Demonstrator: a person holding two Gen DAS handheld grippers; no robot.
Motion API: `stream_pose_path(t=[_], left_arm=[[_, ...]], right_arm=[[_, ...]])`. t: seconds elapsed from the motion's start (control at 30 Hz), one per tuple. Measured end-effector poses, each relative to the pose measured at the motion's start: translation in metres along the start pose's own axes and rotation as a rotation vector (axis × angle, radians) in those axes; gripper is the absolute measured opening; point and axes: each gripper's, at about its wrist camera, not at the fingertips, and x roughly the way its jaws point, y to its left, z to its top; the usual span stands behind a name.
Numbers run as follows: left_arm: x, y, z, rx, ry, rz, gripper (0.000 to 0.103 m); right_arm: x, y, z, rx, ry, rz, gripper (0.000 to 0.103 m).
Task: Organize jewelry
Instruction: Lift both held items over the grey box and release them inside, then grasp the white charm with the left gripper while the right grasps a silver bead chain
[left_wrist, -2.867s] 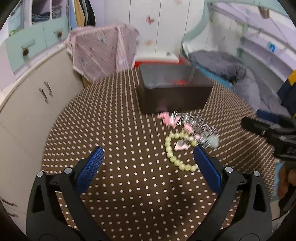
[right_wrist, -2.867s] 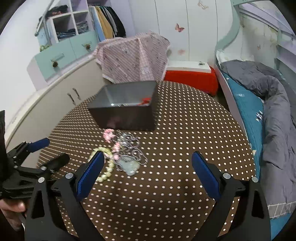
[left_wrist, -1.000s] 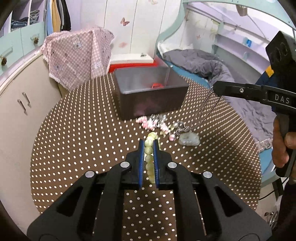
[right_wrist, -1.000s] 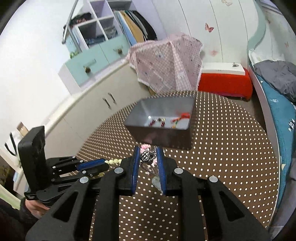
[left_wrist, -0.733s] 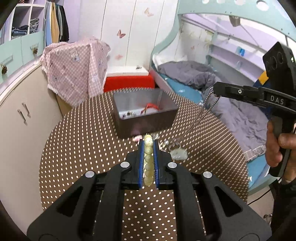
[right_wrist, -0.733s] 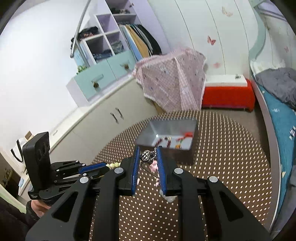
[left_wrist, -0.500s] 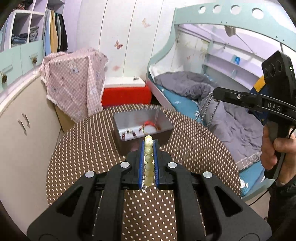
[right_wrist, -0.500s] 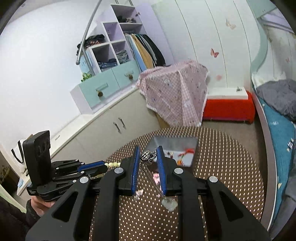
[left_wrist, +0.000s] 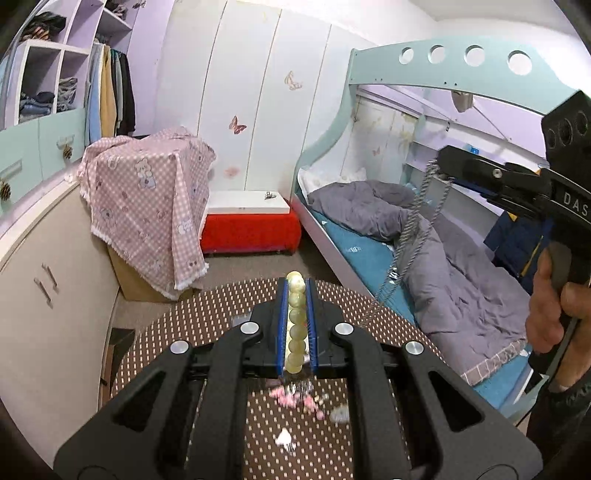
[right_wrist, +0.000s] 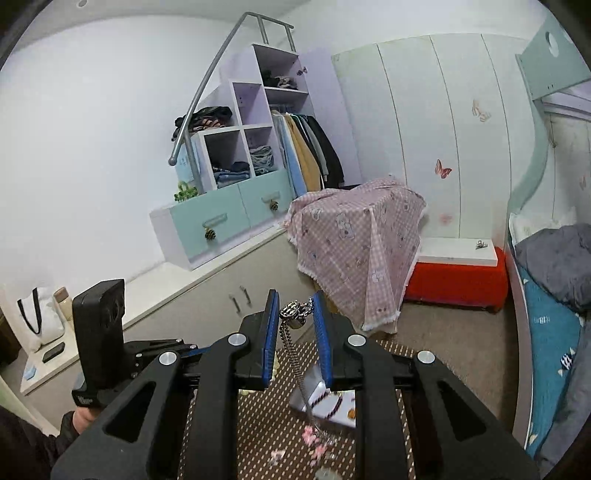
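Note:
My left gripper (left_wrist: 295, 291) is shut on a pale green bead bracelet (left_wrist: 296, 325), held high above the round dotted table (left_wrist: 207, 321). My right gripper (right_wrist: 295, 306) is shut on the clasp end of a silver chain necklace (right_wrist: 293, 343), which hangs down toward the table. The same chain (left_wrist: 410, 236) dangles from the right gripper in the left wrist view. The grey jewelry box (right_wrist: 328, 402) with a few pieces inside sits on the table below. Pink and white pieces (left_wrist: 295, 398) lie loose on the table.
A bunk bed with a grey duvet (left_wrist: 424, 251) stands to the right of the table. A cabinet (left_wrist: 44, 295) stands to the left. A box under a pink checked cloth (left_wrist: 147, 199) and a red bench (left_wrist: 247, 225) stand behind the table.
Both grippers closed, the left on the bead bracelet and the right on the chain necklace, and rose well above the table. The necklace's pendant left the tabletop.

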Motion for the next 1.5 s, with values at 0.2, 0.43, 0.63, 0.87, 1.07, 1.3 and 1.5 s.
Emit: stream_pose_path(t=[0.2, 0.43, 0.63, 0.87, 1.07, 1.3, 1.5], left_arm=[[0.04, 0.007, 0.008, -0.033, 0.072, -0.002, 0.01], [0.059, 0.032, -0.007, -0.1, 0.087, 0.14, 0.098], [0.047, 0.04, -0.015, -0.124, 0.077, 0.19, 0.098], [0.018, 0.046, -0.028, -0.146, 0.041, 0.244, 0.098], [-0.003, 0.043, -0.035, -0.148, 0.008, 0.262, 0.098], [-0.018, 0.03, -0.046, -0.121, -0.009, 0.277, 0.098], [-0.022, 0.023, -0.062, -0.111, 0.006, 0.275, 0.098]], right_arm=[[0.052, -0.028, -0.021, 0.06, 0.11, -0.045, 0.02], [0.082, -0.07, -0.066, 0.194, 0.189, -0.189, 0.093], [0.067, -0.076, -0.082, 0.242, 0.174, -0.223, 0.095], [0.05, -0.065, -0.083, 0.233, 0.15, -0.233, 0.095], [0.033, -0.053, -0.083, 0.216, 0.122, -0.279, 0.095], [0.015, -0.033, -0.089, 0.172, 0.111, -0.319, 0.095], [0.009, -0.024, -0.111, 0.143, 0.142, -0.356, 0.095]])
